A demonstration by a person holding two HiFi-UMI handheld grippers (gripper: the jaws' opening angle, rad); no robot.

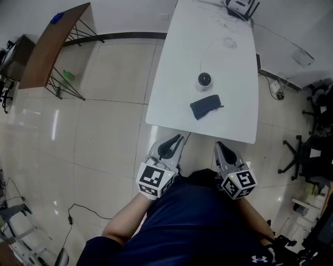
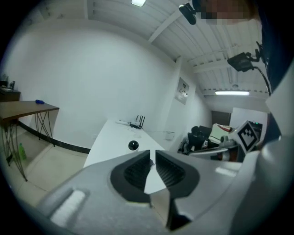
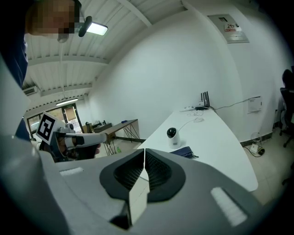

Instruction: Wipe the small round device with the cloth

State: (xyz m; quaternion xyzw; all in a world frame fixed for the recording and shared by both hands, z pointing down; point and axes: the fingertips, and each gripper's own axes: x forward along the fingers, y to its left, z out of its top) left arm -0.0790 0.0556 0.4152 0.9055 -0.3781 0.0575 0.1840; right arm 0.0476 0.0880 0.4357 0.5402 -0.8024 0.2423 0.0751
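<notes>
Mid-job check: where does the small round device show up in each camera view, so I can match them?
Head view: small round device upper centre, on the white table, just beyond the dark cloth.
Left gripper view: centre, just above the jaws.
Right gripper view: right of centre, above the jaws.
Shared landmark: the antenna box at the table's far end.

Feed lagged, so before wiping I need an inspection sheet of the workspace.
Surface: white table, mostly bare.
Job's things: round device upright; dark cloth nearer the person, apart from it.
Clutter: router at far end.
Grippers: left gripper fingers slightly apart, empty; right gripper fingers together, empty; both short of the table.
Cables: white cable from device; black cable on floor.
Surroundings: wooden side table, office chairs.
</notes>
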